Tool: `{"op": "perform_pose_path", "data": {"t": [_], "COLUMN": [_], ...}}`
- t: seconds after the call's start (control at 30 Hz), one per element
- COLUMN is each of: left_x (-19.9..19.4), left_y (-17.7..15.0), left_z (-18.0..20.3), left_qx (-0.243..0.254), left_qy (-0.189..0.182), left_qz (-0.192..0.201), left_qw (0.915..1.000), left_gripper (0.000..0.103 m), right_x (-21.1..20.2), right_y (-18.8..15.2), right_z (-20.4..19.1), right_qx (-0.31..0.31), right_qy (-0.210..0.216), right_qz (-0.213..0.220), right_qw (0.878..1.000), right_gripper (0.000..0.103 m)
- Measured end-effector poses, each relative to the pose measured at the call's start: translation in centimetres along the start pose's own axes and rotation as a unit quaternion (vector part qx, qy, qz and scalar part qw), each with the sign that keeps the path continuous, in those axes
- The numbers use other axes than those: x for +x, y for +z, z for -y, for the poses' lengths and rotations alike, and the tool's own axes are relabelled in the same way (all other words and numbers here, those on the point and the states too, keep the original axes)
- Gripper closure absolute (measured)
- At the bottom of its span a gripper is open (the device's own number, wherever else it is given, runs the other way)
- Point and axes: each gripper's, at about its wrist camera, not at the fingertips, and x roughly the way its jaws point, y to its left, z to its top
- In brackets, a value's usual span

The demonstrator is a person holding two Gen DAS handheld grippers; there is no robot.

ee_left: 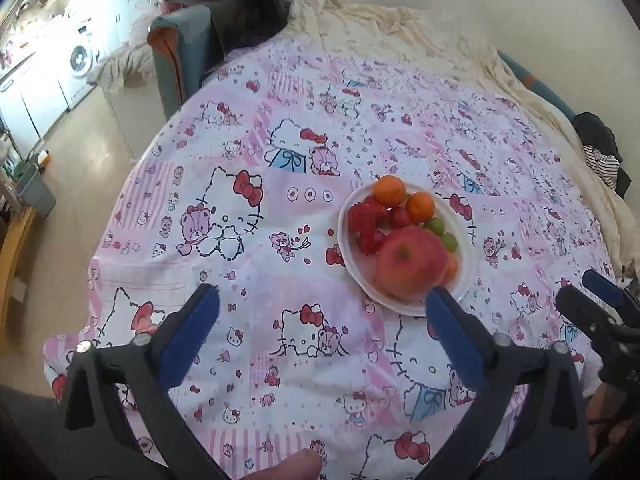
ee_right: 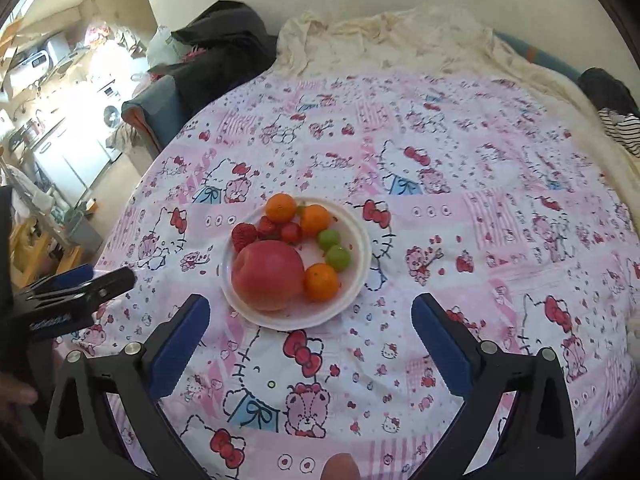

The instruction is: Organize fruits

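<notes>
A white plate (ee_right: 360, 240) sits on a pink cartoon-cat cloth (ee_right: 440, 240). It holds a big red apple (ee_right: 268, 274), three oranges (ee_right: 321, 282), strawberries (ee_right: 244, 236), a cherry tomato (ee_right: 291, 233) and two green grapes (ee_right: 338, 257). My right gripper (ee_right: 311, 304) hovers open just in front of the plate, with nothing in its jaws. In the left wrist view the plate (ee_left: 360, 276) and apple (ee_left: 410, 262) lie ahead to the right. My left gripper (ee_left: 323, 294) is open and empty, and its right finger overlaps the plate's near rim. Each gripper shows at the other view's edge.
A crumpled cream blanket (ee_right: 400, 40) lies along the back of the cloth. Dark clothing (ee_right: 224, 40) is draped over a blue chair (ee_right: 160, 112) at the back left. A striped garment (ee_right: 624, 128) lies at the right edge. A kitchen with a washing machine (ee_left: 82, 58) is far left.
</notes>
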Motion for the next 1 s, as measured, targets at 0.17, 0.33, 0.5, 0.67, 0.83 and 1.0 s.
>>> {"op": "perform_pose_path", "data": {"t": [0.17, 0.33, 0.5, 0.67, 0.83, 1.0], "left_x": [0.0, 0.8, 1.3, 0.7, 0.5, 0.4], "left_y": [-0.9, -0.5, -0.8, -0.8, -0.8, -0.9], "left_z": [1.4, 2.5, 2.7, 3.0, 3.4, 3.6], "left_qx": [0.025, 0.039, 0.046, 0.051, 0.055, 0.058], "left_qy": [0.000, 0.019, 0.014, 0.003, -0.007, -0.012], "left_qz": [0.020, 0.044, 0.035, 0.043, 0.044, 0.044], "left_qw": [0.9995, 0.9981, 0.9982, 0.9978, 0.9975, 0.9973], "left_gripper": [0.000, 0.000, 0.000, 0.000, 0.000, 0.000], "right_x": [0.2, 0.6, 0.5, 0.8, 0.8, 0.8], "right_y": [-1.8, -1.7, -1.5, -1.5, -1.5, -1.6], "right_z": [0.5, 0.9, 1.0, 1.0, 1.0, 1.1], "right_qx": [0.005, 0.012, 0.013, 0.006, 0.008, 0.013], "right_qy": [0.000, -0.007, -0.024, -0.038, -0.040, -0.039], "right_qz": [0.025, 0.032, 0.046, 0.043, 0.043, 0.039], "right_qw": [1.000, 0.999, 0.999, 0.998, 0.998, 0.998], "right_gripper": [0.000, 0.000, 0.000, 0.000, 0.000, 0.000]}}
